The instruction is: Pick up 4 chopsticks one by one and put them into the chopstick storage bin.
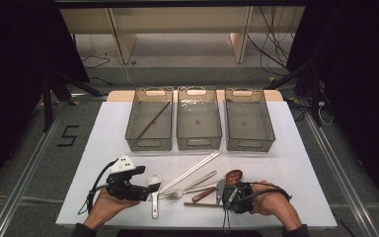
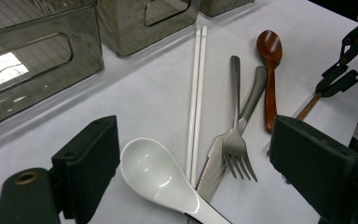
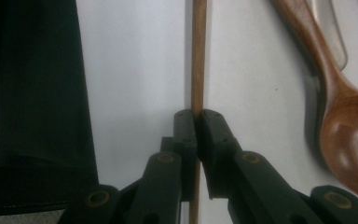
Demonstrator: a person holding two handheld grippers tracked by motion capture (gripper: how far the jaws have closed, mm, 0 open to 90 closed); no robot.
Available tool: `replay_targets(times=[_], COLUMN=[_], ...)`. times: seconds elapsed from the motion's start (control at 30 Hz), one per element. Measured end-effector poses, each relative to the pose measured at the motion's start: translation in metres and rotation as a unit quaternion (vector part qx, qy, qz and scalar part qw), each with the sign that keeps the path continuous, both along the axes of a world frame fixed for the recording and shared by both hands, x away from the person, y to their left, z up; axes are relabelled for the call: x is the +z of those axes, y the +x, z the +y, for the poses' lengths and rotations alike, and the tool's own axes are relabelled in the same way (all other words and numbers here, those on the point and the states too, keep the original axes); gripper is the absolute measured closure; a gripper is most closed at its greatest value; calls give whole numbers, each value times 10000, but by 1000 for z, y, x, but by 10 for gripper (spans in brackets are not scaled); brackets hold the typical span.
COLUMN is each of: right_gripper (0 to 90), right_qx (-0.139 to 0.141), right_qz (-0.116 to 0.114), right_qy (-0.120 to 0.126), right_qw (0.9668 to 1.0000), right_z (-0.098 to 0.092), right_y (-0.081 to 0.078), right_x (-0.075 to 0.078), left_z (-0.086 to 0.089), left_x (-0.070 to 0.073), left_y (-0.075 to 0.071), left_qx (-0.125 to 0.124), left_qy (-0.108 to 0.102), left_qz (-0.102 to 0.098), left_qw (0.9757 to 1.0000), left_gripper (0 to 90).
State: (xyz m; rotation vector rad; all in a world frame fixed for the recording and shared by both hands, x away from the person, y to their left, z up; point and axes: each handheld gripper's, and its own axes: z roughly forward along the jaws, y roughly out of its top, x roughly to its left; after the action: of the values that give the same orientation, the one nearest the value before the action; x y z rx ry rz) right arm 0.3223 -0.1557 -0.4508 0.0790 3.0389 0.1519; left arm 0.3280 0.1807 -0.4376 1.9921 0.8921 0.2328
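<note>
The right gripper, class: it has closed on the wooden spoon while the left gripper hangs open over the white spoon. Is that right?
Not quite. The right gripper has closed on the brown wooden chopstick, not the wooden spoon, which lies free beside it; the right gripper view shows this. The rest holds: the left gripper is open over the white spoon.

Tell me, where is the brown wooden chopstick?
In the right gripper view the wooden chopstick is pinched in the right tool, lying on the white table left of the wooden spoon.
</note>
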Motion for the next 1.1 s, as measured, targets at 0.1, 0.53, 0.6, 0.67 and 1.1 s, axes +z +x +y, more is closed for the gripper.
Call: replay_targets(times=[0.1, 0.53, 0.6, 0.67, 1.1], right_gripper=[855, 855, 855, 855, 855], right_qx=[30, 210, 242, 245, 462], right_qz=[-74, -602, -629, -659, -761], right_qy=[128, 334, 316, 330, 341], right_qw=[9999, 9974, 9972, 9970, 9954], right_z=[1, 12, 15, 17, 31], right_y=[-2, -5, -5, -5, -6], right_x=[5, 17, 19, 21, 25], left_z=[-1, -29, -37, -43, -85], left_x=[1, 5, 5, 5, -3], left_y=[0, -1, -2, -2, -4], left_qx=[-22, -703, -858, -1003, -1957], left_qy=[11, 513, 598, 718, 1496], left_qz=[7, 155, 206, 222, 347], left_qw=[10000, 9961, 9943, 9921, 9686], left_gripper=[157, 174, 182, 187, 338])
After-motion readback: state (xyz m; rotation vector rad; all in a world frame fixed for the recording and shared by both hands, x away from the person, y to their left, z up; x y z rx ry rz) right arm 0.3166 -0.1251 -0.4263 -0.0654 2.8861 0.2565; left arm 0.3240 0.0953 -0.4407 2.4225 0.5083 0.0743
